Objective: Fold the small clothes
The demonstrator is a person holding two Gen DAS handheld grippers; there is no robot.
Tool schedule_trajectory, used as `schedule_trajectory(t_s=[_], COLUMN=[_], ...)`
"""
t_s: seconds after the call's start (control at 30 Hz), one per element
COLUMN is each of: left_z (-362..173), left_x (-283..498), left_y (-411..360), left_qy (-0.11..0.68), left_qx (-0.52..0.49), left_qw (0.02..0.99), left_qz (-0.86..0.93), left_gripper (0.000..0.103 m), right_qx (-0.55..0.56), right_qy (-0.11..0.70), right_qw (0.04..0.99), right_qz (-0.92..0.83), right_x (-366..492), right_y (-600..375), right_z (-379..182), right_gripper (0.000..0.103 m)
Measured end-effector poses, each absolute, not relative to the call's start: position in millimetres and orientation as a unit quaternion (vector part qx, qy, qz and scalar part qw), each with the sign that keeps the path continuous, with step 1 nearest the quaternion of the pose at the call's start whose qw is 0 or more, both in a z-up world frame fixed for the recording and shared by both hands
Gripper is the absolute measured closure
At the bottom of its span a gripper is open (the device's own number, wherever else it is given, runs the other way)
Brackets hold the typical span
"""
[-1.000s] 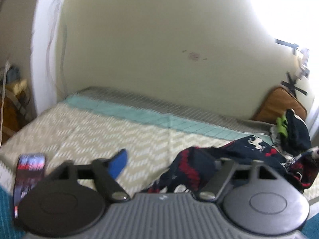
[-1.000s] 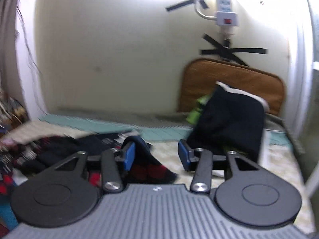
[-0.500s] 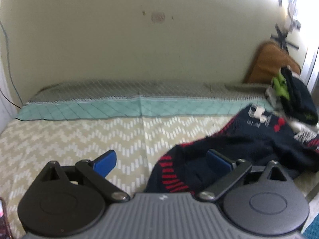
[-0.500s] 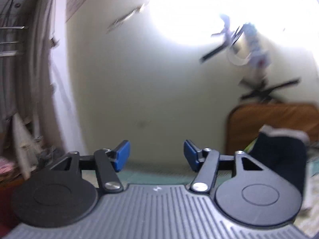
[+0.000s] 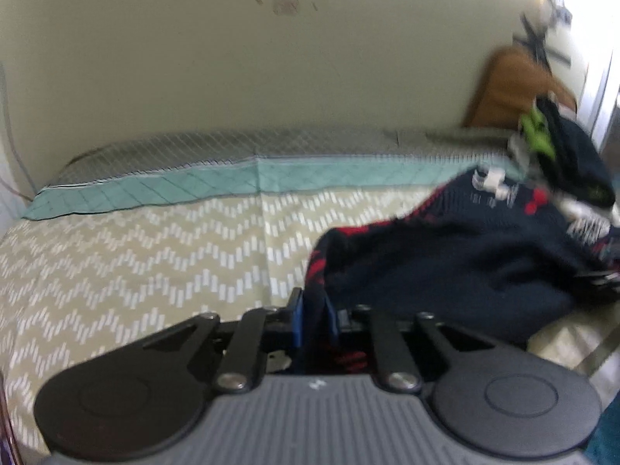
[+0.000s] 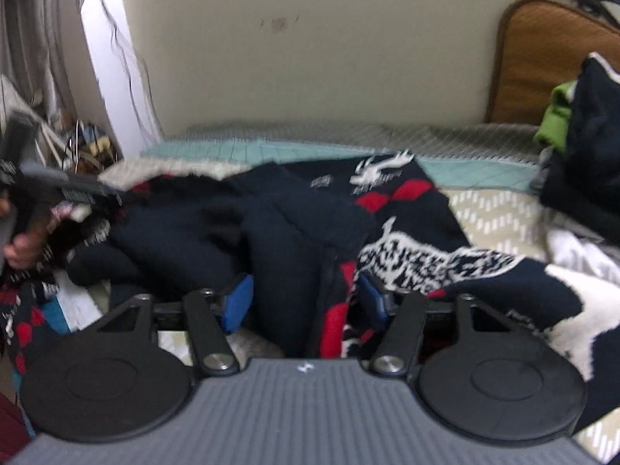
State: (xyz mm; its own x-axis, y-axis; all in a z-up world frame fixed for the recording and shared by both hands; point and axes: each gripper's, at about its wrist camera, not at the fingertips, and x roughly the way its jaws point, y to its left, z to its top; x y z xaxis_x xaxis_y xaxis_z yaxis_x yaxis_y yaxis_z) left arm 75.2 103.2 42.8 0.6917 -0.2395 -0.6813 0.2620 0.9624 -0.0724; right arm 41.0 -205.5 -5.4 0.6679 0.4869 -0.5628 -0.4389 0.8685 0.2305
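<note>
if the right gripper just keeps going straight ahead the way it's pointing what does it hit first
The navy patterned sweater. The right gripper is open, with a fold of the sweater already bunched between its blue pads, so it would likely push into that knit almost at once.

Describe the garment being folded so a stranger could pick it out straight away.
Start at the bed with the beige zigzag cover. On its right side lies a crumpled navy knit sweater, its edge clamped in the left gripper. Unlike the plain dark clothes piled by the brown cushion, it has red diamonds and white reindeer.
</note>
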Motion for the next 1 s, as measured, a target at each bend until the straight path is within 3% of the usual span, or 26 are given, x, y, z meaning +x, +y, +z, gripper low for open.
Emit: schedule_trajectory(t_s=[0.13, 0.27, 0.6, 0.87, 1.0], left_z=[77, 134, 316, 376, 387], left_x=[45, 10, -98, -142, -156], left_y=[109, 108, 107, 93, 83], left_qy=[0.307, 0.217, -0.083, -0.202, -0.231], left_qx=[-0.006, -0.015, -0.046, -0.038, -0.029], left_qw=[0.943, 0.968, 0.993, 0.979, 0.972], left_qz=[-0.125, -0.127, -0.065, -0.008, 0.01], left_gripper=[0.092, 0.092, 0.094, 0.096, 0.096], right_qx=[0.02, -0.034, -0.097, -0.112, -0.102], right_qy=[0.246, 0.125, -0.177, -0.233, -0.224], right_qw=[0.938, 0.971, 0.969, 0.957, 0.958], right_qz=[0.244, 0.199, 0.144, 0.13, 0.144], right_x=[13, -19, -100, -124, -123], right_y=[-211, -213, -201, -198, -195], right_z=[23, 87, 270, 366, 367], right_gripper=[0.09, 0.091, 0.091, 0.091, 0.091])
